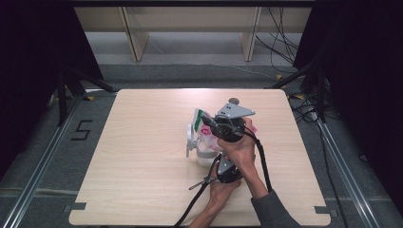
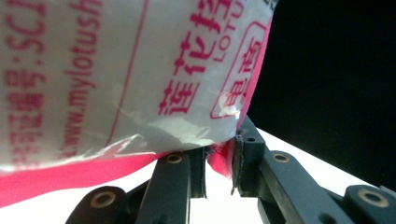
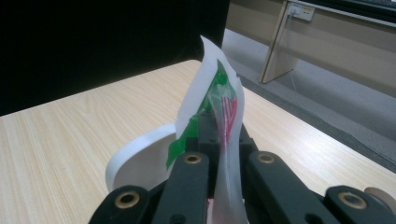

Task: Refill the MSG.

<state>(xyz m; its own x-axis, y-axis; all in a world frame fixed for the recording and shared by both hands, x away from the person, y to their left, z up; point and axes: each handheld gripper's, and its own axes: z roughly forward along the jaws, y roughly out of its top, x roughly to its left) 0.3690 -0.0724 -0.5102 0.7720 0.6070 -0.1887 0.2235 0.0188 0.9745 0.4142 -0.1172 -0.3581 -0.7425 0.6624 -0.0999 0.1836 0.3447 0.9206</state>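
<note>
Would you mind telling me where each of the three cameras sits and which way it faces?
High view: above the person's side, looking forward and down on the table; both forearms enter from the bottom, the right tool at the bag.
Left gripper view: on the left tool, looking along its jaws, which pinch the bag's pink lower edge.
Right gripper view: on the right tool, looking over the table; its jaws clamp the bag's green-printed end.
All three views share the bag.

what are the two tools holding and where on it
Both grip one plastic bag with pink print. The left tool pinches its pink bottom corner; the right tool is shut on its top edge by the green patch.
</note>
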